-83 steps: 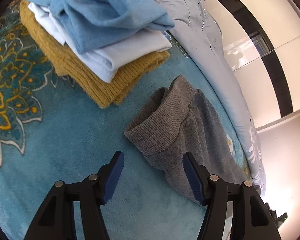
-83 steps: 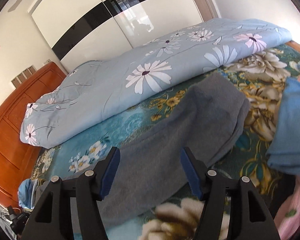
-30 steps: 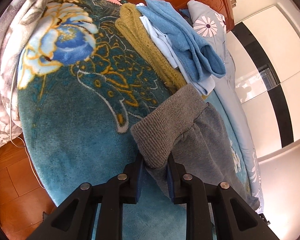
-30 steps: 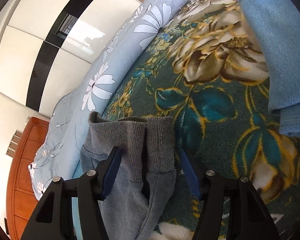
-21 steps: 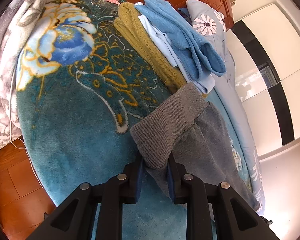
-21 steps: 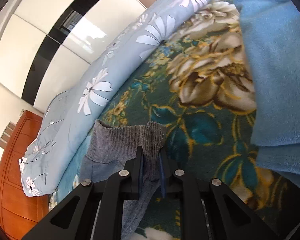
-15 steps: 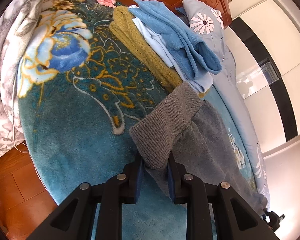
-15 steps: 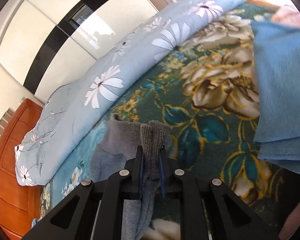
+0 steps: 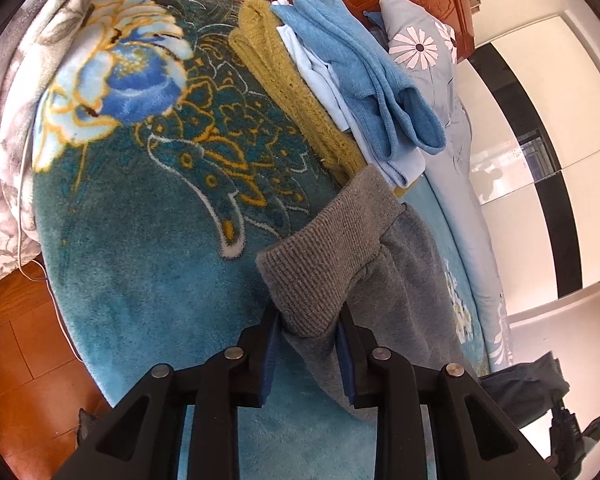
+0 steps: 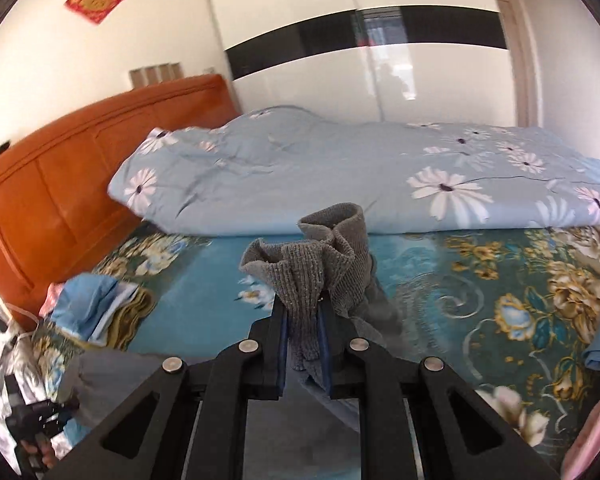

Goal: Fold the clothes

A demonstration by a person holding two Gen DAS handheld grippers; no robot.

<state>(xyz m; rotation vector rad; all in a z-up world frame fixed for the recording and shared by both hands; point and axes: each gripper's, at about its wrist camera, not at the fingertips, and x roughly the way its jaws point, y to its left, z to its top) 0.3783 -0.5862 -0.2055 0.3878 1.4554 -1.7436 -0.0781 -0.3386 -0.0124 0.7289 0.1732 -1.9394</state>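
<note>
A grey fleece garment with ribbed knit cuffs [image 9: 384, 280] is held above the teal floral bed blanket [image 9: 140, 240], one cuff pinched in the left tongs [image 9: 307, 344], another bunched in the right tongs [image 10: 303, 330]. Thick ribbing may slip free, or trailing cloth may topple the far stack of folded clothes [image 9: 340, 92].

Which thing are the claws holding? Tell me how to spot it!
Find the teal flowered blanket on the bed, then the pile of folded clothes by the headboard. Just below it lies the grey garment, its ribbed cuff pinched by the left claw. It alone is grey; the pile is mustard, white and blue.
</note>
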